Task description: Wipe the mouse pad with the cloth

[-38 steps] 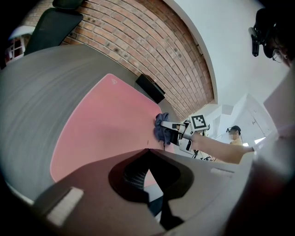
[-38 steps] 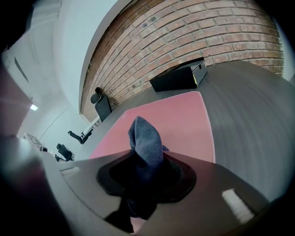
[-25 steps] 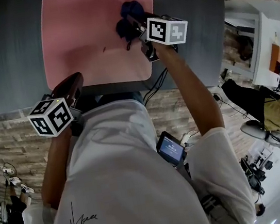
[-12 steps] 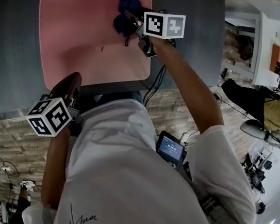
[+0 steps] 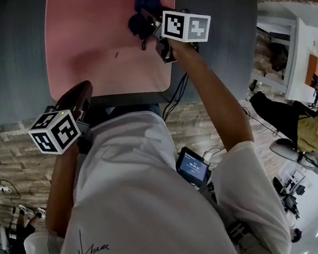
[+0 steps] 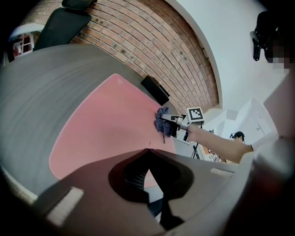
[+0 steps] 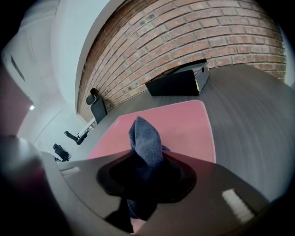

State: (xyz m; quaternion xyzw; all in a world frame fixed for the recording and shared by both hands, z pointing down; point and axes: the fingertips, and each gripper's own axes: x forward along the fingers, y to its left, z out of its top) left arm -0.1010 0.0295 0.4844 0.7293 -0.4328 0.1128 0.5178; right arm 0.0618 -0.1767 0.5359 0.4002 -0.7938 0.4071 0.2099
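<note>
A pink mouse pad (image 5: pixel 98 38) lies on the grey table (image 5: pixel 7 63). My right gripper (image 5: pixel 145 24) is shut on a dark blue cloth (image 5: pixel 144 10), bunched over the pad's right part; the cloth (image 7: pixel 145 143) sticks up between the jaws above the pad (image 7: pixel 184 124) in the right gripper view. In the left gripper view the cloth (image 6: pixel 162 124) hangs from the right gripper (image 6: pixel 171 120) over the pad (image 6: pixel 106 124). My left gripper (image 5: pixel 83 93) sits at the pad's near edge, jaws shut and holding nothing (image 6: pixel 147 150).
A black box (image 7: pixel 177 82) lies on the table beyond the pad, before a brick wall (image 7: pixel 184 37). Black cables (image 5: pixel 175 94) hang below the table's near edge. Office chairs (image 7: pixel 97 107) and a seated person (image 5: pixel 317 135) are off to the sides.
My right gripper with the cloth has slid a little farther up the pad, away from the person. The left gripper has barely moved.
</note>
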